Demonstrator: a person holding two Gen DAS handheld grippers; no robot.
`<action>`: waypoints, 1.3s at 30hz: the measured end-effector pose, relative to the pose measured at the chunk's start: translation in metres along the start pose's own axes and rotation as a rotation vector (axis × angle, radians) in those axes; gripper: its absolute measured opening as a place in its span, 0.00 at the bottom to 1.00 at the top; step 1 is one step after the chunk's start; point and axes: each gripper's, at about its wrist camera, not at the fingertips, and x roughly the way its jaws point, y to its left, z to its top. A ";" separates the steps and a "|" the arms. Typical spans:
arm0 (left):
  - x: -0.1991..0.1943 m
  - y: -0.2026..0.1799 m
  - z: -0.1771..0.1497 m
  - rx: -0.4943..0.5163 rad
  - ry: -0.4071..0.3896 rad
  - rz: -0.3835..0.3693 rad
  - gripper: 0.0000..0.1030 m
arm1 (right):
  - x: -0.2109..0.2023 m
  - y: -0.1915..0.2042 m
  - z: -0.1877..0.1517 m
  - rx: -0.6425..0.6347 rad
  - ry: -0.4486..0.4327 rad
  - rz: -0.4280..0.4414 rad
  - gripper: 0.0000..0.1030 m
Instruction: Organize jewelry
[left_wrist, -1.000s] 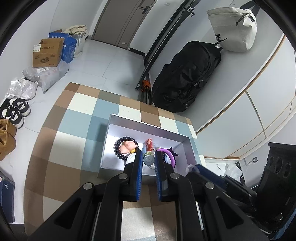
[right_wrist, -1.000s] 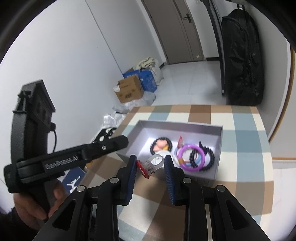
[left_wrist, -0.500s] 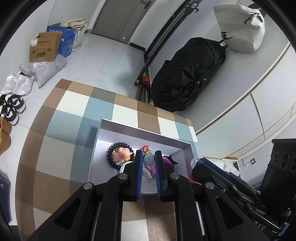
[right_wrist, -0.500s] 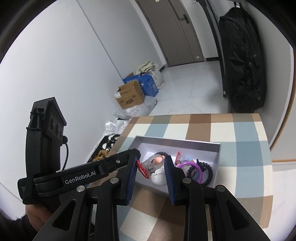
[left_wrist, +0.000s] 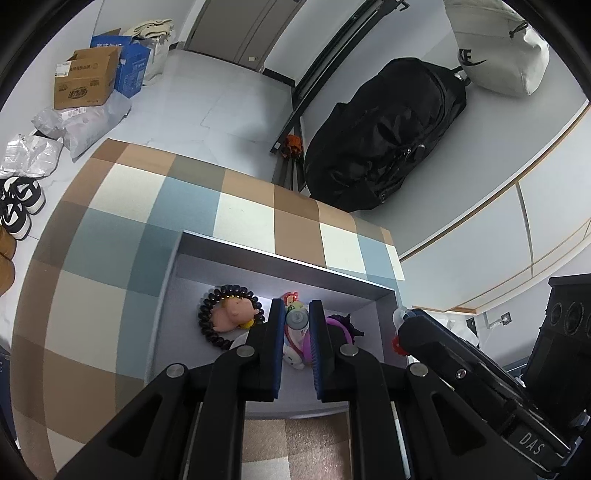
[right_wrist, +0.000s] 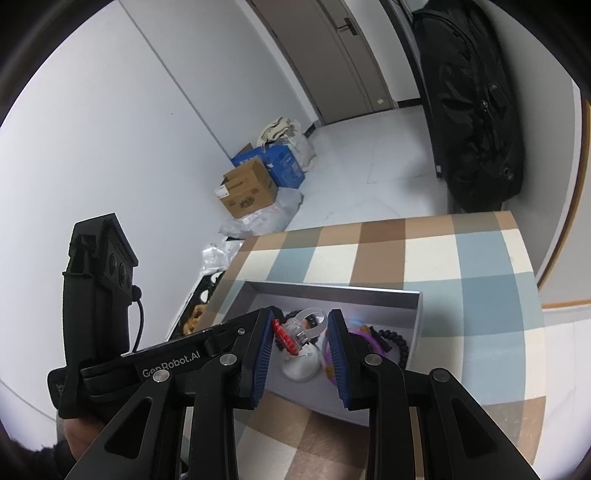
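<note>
A grey open box (left_wrist: 280, 254) (right_wrist: 417, 314) sits on a checkered table. It holds a black bead bracelet with a pink figure (left_wrist: 231, 314), a purple bracelet (left_wrist: 341, 325) (right_wrist: 360, 338) and other trinkets. My left gripper (left_wrist: 296, 314) is shut on a small grey-blue ring (left_wrist: 296, 320) above the box. My right gripper (right_wrist: 301, 330) is shut on a clear ring with a red flower (right_wrist: 295, 330) over the box's near left part; it also shows in the left wrist view (left_wrist: 397, 339).
The checkered table (left_wrist: 110, 229) (right_wrist: 461, 258) stands near a white wall. On the floor are a large black bag (left_wrist: 384, 133), cardboard and blue boxes (left_wrist: 86, 83) (right_wrist: 251, 188), plastic bags and shoes (left_wrist: 18, 203). A white bag (left_wrist: 498, 48) hangs above the black one.
Both grippers have moved forward over the box, each still holding its ring. The box has come closer and lower in both views.
</note>
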 end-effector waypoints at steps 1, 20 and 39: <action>0.001 0.000 0.000 0.003 0.004 0.001 0.08 | 0.000 -0.002 0.000 0.004 -0.002 0.004 0.28; 0.001 -0.007 0.004 -0.007 -0.022 -0.036 0.41 | -0.005 -0.020 0.005 0.075 -0.036 -0.016 0.30; -0.015 -0.008 0.004 -0.014 -0.078 0.016 0.63 | -0.015 -0.024 0.003 0.106 -0.067 -0.015 0.70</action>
